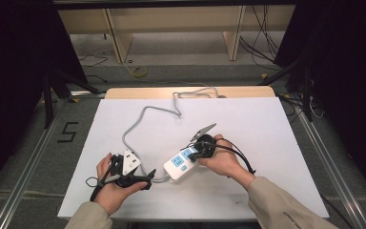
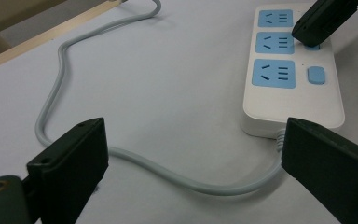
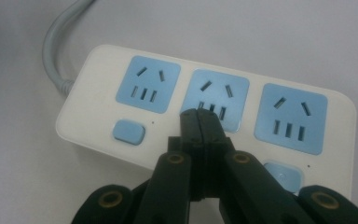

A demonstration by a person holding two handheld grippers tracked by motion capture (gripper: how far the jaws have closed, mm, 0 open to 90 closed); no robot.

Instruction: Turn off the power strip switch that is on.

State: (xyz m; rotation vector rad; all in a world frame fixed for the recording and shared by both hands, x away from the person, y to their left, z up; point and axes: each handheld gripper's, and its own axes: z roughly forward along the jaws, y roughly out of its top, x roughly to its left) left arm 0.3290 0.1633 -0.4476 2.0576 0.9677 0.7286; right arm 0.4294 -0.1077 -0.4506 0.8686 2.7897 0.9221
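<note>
A white power strip with three blue sockets and blue switches lies near the front middle of the white table. Its grey cable loops away to the table's back edge. My right gripper is shut with nothing in it, and its tips rest on the strip where the middle socket's switch sits. My left gripper is wide open just left of the strip's cable end. In the left gripper view the cable runs across between its jaws, with the strip beyond.
A wooden strip borders the table's back edge, where the cable coils. Behind stand wooden furniture legs and loose cables on the floor. A "5" mark is on the floor at the left, beside metal rails.
</note>
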